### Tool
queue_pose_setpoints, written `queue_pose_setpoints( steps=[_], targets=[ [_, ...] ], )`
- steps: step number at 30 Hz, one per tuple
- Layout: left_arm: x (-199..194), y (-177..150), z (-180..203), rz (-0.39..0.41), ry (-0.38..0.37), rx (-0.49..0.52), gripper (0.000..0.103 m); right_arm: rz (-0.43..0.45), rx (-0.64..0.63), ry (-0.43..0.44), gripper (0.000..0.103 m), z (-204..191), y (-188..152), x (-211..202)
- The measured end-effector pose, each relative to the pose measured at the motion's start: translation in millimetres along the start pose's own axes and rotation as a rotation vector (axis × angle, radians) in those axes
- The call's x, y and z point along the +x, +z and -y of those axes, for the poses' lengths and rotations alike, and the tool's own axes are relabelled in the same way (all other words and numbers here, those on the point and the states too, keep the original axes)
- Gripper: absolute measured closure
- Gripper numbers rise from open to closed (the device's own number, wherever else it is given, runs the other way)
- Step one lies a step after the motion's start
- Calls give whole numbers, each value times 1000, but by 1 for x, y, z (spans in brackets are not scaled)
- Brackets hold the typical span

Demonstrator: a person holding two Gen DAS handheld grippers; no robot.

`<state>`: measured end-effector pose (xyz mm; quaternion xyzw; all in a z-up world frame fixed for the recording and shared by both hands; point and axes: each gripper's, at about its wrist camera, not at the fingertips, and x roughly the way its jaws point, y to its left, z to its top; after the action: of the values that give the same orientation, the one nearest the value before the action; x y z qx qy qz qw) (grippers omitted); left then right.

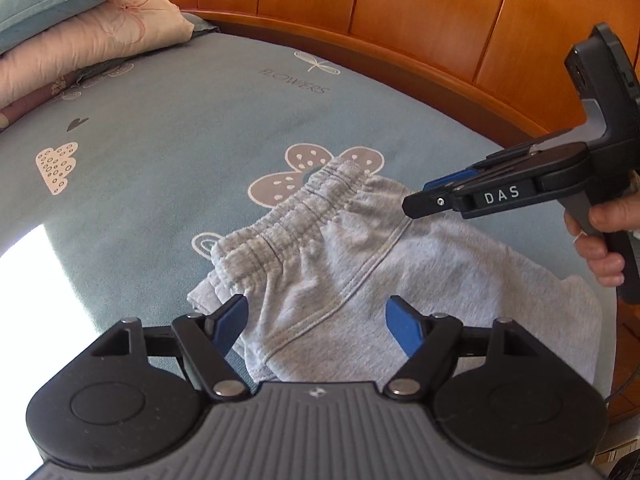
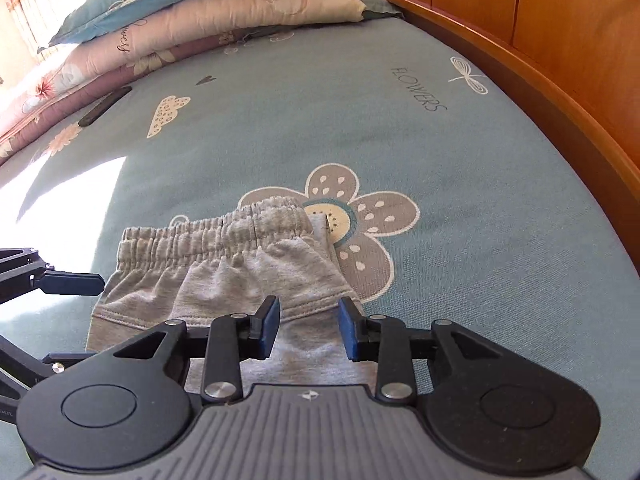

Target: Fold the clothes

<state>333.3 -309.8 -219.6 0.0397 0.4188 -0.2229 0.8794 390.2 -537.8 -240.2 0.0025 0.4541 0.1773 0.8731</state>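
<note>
Grey shorts with a gathered elastic waistband lie crumpled and partly doubled over on the blue flowered bed sheet. My left gripper hovers over their near part, its blue pads wide apart with nothing pressed between them. My right gripper stands with a narrower gap over a stitched hem; the cloth lies beneath it, not pinched. In the left wrist view the right gripper reaches in from the right, held by a hand. In the right wrist view the left gripper shows at the left edge.
Stacked pillows and a folded quilt lie at the far left of the bed. A wooden headboard runs along the far right side. A small dark object rests near the quilt. Sunlight falls on the left of the sheet.
</note>
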Motion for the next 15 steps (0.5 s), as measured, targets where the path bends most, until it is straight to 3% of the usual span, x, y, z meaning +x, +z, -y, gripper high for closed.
queue_pose_setpoints(
  steps=[6, 15],
  targets=[
    [39, 10, 0, -16, -18, 34, 26, 33, -48, 29, 67, -16, 29, 19],
    [55, 9, -12, -38, -27, 52, 25, -45, -116, -4, 60, -31, 41, 72]
  ],
)
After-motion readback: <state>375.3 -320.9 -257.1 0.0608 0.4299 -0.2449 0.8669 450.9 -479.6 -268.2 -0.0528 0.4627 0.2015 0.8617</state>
